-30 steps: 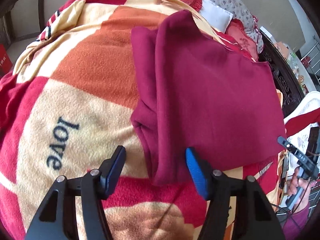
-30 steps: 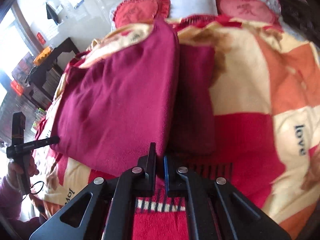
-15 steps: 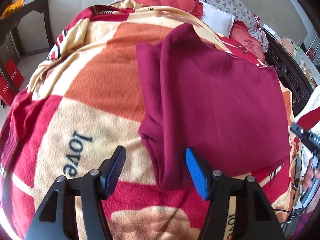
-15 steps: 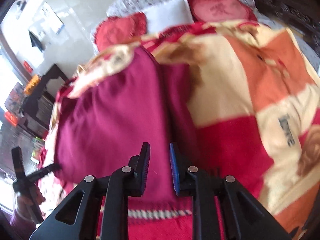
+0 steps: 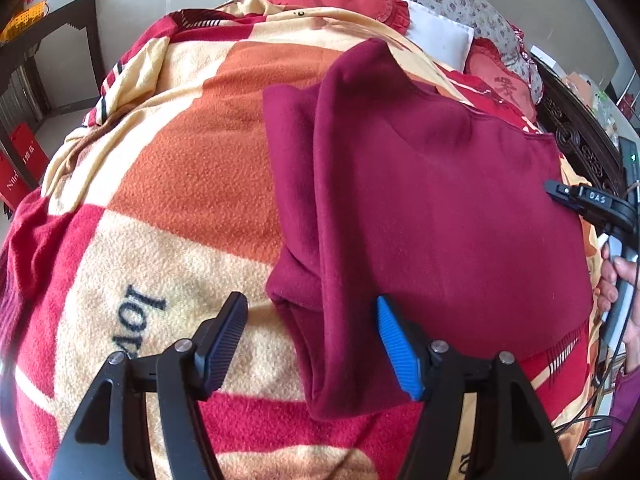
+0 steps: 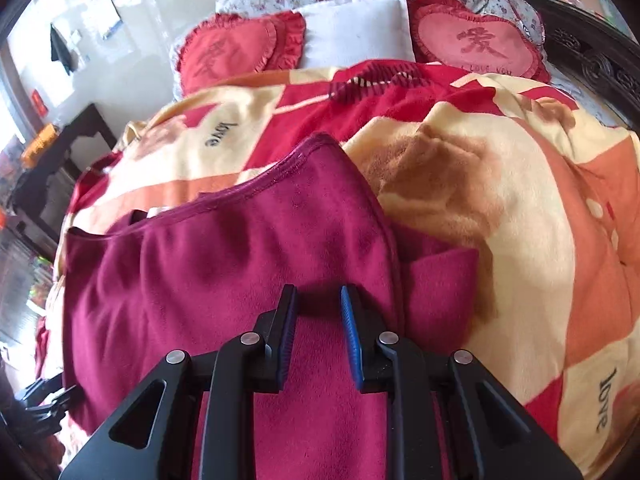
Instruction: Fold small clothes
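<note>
A maroon fleece garment point(image 5: 440, 208) lies folded lengthwise on a checked red, orange and cream blanket point(image 5: 180, 180). My left gripper point(image 5: 310, 300) hovers over the garment's near left corner. Its jaws are wide and opening, and the folded edge lies below them, unpressed. In the right wrist view the garment point(image 6: 220, 264) fills the lower left, its stitched hem toward the pillows. My right gripper point(image 6: 319, 290) hangs over it with its jaws a narrow gap apart and nothing pinched. It also shows at the right edge of the left wrist view point(image 5: 588, 200), in a hand point(image 5: 624, 272).
Two red heart cushions point(image 6: 240, 52) point(image 6: 476, 40) and a white pillow point(image 6: 356, 28) lie at the bed's head. A carved dark wooden bed frame point(image 5: 580, 152) runs along one side. A dark table point(image 5: 52, 28) stands beyond the blanket's other side.
My right gripper has travelled across the garment toward its hem by the pillows, and its jaws have parted slightly. The left gripper stayed over the near corner and its jaws widened a little.
</note>
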The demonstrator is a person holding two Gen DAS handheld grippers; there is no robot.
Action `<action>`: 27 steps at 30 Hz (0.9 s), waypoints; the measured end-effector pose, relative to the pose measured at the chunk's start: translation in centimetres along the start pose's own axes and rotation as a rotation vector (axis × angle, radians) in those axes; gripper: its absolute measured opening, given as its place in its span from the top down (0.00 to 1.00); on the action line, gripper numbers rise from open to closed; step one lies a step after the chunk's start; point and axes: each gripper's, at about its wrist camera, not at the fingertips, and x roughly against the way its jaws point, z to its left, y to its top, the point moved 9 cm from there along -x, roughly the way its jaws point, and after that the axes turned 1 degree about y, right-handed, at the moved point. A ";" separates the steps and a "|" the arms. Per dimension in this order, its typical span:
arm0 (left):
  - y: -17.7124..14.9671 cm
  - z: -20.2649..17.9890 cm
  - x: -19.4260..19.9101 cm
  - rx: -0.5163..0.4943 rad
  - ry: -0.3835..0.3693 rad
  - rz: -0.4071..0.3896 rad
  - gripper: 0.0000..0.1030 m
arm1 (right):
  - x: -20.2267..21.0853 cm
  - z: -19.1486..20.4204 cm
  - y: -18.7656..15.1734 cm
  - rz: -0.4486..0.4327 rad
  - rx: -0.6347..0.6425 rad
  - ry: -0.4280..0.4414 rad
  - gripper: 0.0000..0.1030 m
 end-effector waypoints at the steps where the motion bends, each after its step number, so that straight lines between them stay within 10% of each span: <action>1: 0.0 0.0 -0.1 0.005 -0.005 0.000 0.32 | 0.3 0.1 0.1 0.004 -0.006 -0.011 0.97; 14: -0.9 1.3 -0.3 0.101 -0.119 -0.052 0.27 | -1.2 22.5 -1.5 0.041 0.303 0.309 0.96; 27: -1.3 1.9 0.0 0.134 -0.233 -0.132 0.21 | -9.8 28.8 -1.0 0.096 0.368 0.204 0.96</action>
